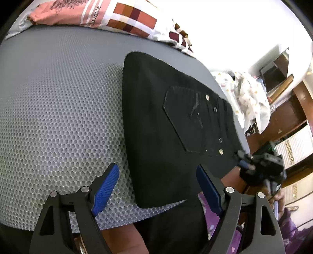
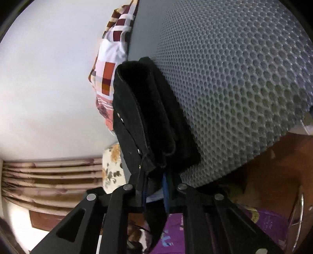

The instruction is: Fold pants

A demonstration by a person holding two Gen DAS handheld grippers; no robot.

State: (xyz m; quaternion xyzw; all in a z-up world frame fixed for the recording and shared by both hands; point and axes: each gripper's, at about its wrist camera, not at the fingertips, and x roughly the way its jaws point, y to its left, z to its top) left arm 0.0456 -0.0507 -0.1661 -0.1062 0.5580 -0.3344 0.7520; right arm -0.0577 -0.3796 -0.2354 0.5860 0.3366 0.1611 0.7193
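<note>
In the right wrist view the right gripper's (image 2: 154,187) blue pads are mostly buried in the black pants (image 2: 148,117) — a smeared curtain (image 2: 49,175) lower left, a patterned pillow (image 2: 109,78) half hidden behind the fold.

Your left gripper (image 1: 157,188) has black angular arms with triangular cut-outs, silver round pivot screws and ribbed blue pads (image 1: 105,188). Your right gripper (image 2: 155,192) is built alike, and you wear purple printed clothing (image 2: 270,222).

1. Partly readable word "favorite", in dark letters on a white stripe of the pink patterned pillow (image 1: 92,14) at the far edge of the grey mat
2. No other legible text
</note>
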